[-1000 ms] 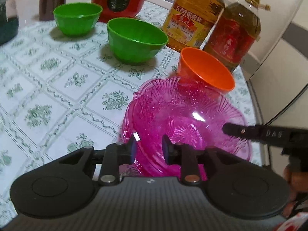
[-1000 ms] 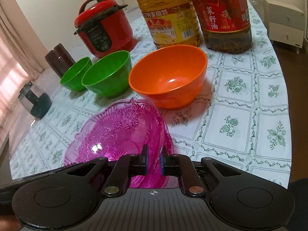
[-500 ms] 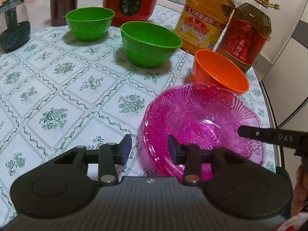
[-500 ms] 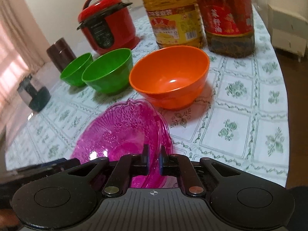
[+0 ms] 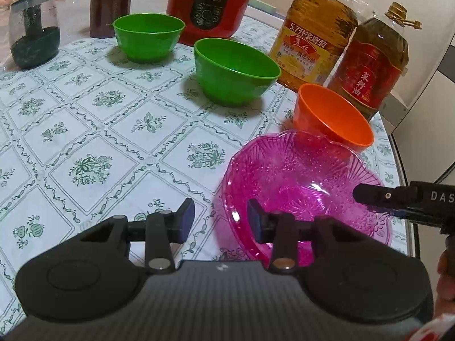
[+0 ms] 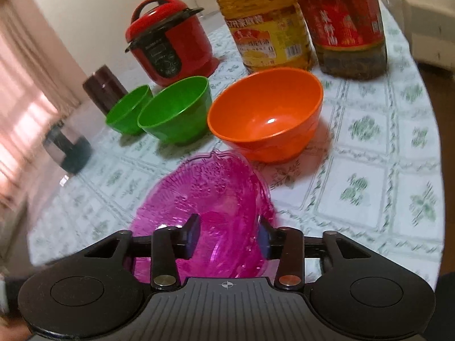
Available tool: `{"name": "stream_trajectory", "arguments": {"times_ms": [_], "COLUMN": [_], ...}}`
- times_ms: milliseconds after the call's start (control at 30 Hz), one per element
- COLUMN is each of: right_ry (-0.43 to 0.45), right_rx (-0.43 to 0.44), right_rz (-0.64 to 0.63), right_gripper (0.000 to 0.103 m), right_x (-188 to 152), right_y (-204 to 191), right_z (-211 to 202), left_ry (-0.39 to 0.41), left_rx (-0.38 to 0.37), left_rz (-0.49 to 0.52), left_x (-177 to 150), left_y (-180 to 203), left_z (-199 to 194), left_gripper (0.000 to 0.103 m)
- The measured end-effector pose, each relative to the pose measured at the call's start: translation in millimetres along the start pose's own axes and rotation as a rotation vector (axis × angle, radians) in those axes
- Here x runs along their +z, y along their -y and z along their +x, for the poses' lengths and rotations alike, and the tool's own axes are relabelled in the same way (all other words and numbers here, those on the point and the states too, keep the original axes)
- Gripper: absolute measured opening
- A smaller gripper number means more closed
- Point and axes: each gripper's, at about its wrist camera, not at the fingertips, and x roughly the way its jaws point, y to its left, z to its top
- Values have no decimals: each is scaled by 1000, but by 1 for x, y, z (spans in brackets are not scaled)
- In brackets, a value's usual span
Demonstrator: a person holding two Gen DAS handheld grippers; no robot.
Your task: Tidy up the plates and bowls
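Now right gripper (image 6: 227,234) jaws have just opened astride the pink plate (image 6: 204,199) rim.

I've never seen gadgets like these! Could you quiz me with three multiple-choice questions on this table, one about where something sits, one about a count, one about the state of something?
1. The orange plastic bowl stands where?
A. Just beyond the translucent pink patterned plate
B. Inside a green bowl
C. On the red cooker

2. How many green plastic bowls?
A. One
B. Two
C. Four

3. The right tool is:
A. Clamped on the orange bowl
C. Holding a bottle
B. Open, its fingers either side of the pink plate's rim

Answers: 1 A, the bowl sits right behind the plate. 2 B, two stand side by side. 3 B, the jaws have just been opening and stand apart.
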Motion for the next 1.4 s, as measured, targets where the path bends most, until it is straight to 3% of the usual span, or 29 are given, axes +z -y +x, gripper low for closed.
{"name": "stream_trajectory", "arguments": {"times_ms": [167, 600, 667, 700, 767, 967, 1233, 1300, 1367, 1400], "right_ry": [37, 118, 114, 115, 111, 101, 114, 111, 108, 107], "right_rx": [-62, -69, -76, -76, -77, -80, -70, -72, -65, -58], "right_rz": [-67, -107, -95, -91, -90, -79, -50, -46, -36, -30], "right_gripper": [47, 45, 19, 14, 7, 4, 7, 17, 44, 46], "right_x": [2, -9, -9, -8, -8, -7, -6, -9, -11, -14], "right_y": [-8, 2, 6, 9, 11, 16, 16, 14, 13, 12], "right_z": [-7, -20, -16, -14, -11, -6, -21, -27, -32, -35], "left_ry": [3, 32, 34, 33, 32, 18, 38, 41, 41, 41], "left_rx": [39, -28, -30, -28, -24, -14, -21, -23, -24, -22], "left_rz": [32, -31, -32, -31, -29, -30, -74, -92, -104, -105], "left_x": [-3, 0, 0, 0, 0, -2, -2, -5, -7, -9], "left_y": [3, 0, 2, 2, 2, 2, -3, -4, -5, -4], "left_z": [2, -8, -8, -7, -6, -1, -17, -24, -30, -33], "left_gripper": [36, 34, 33, 31, 28, 26, 26, 26, 26, 26]}}
